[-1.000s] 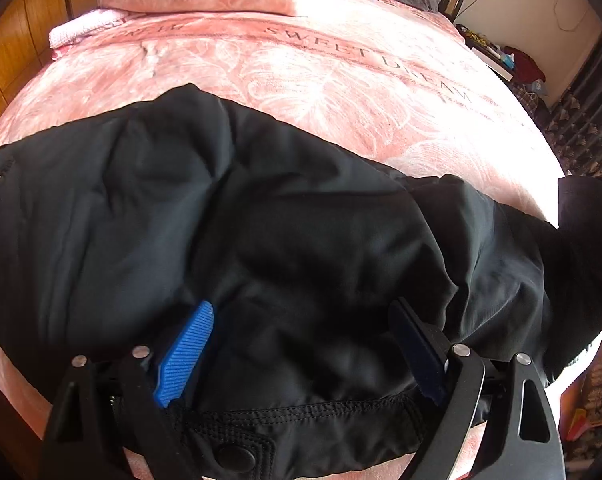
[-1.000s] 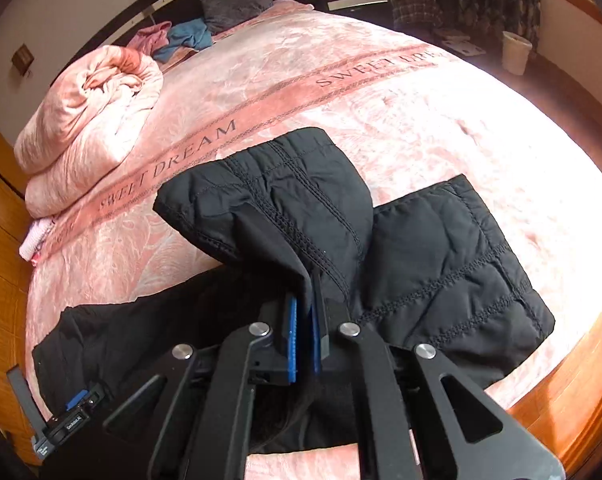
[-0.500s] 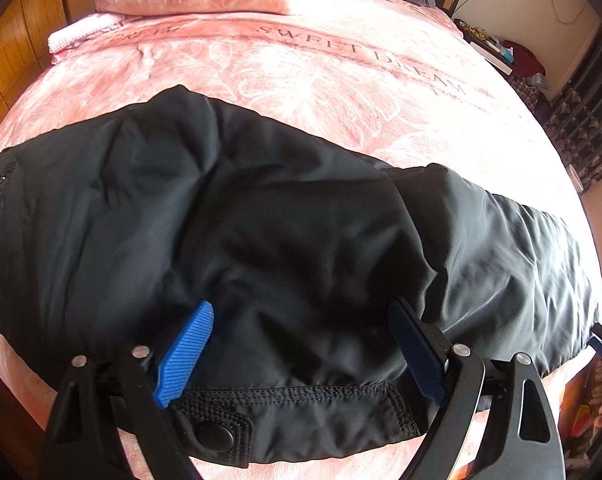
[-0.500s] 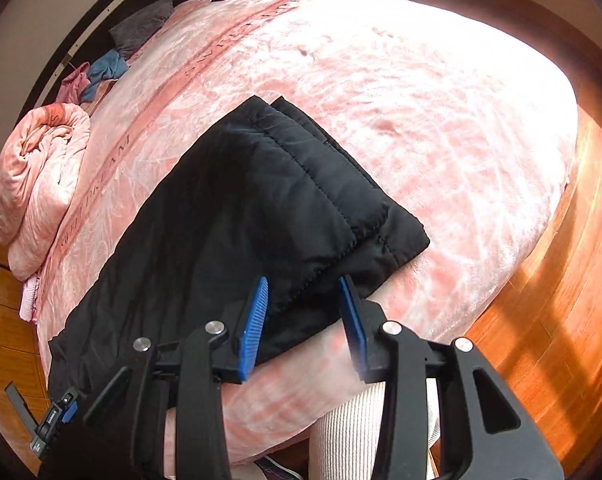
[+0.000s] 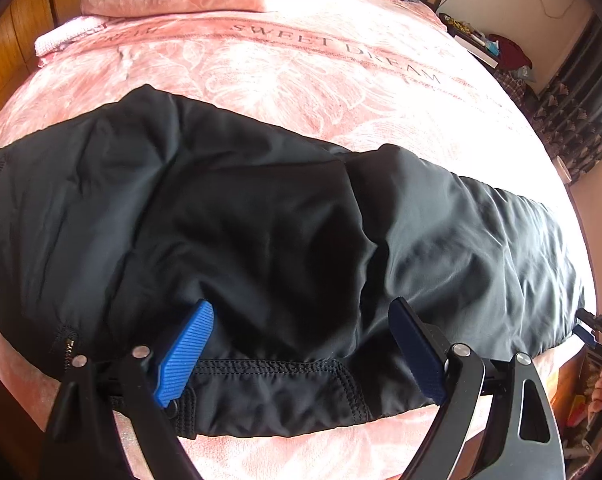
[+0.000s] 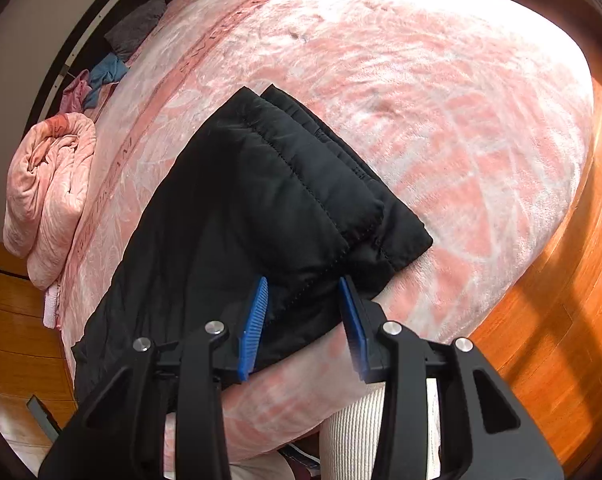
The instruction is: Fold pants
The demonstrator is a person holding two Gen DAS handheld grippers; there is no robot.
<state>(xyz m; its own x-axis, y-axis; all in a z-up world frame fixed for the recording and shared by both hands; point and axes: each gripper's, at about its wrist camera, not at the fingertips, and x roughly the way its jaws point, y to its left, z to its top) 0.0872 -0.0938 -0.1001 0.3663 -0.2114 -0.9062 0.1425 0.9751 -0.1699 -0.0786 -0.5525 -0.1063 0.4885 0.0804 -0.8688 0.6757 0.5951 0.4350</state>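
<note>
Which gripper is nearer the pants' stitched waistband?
Left. The left gripper straddles the waistband of the pants, jaws open. The right gripper sits open at the quilted leg cuffs.

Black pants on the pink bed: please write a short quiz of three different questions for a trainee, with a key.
1. True or false: the right gripper is shut on the black pants.
2. How do the jaws of the left gripper stand? A) open B) shut
3. Fill in: the leg ends lie one upon the other on the pink ____.

Key: 1 false; 2 A; 3 bed.
</note>
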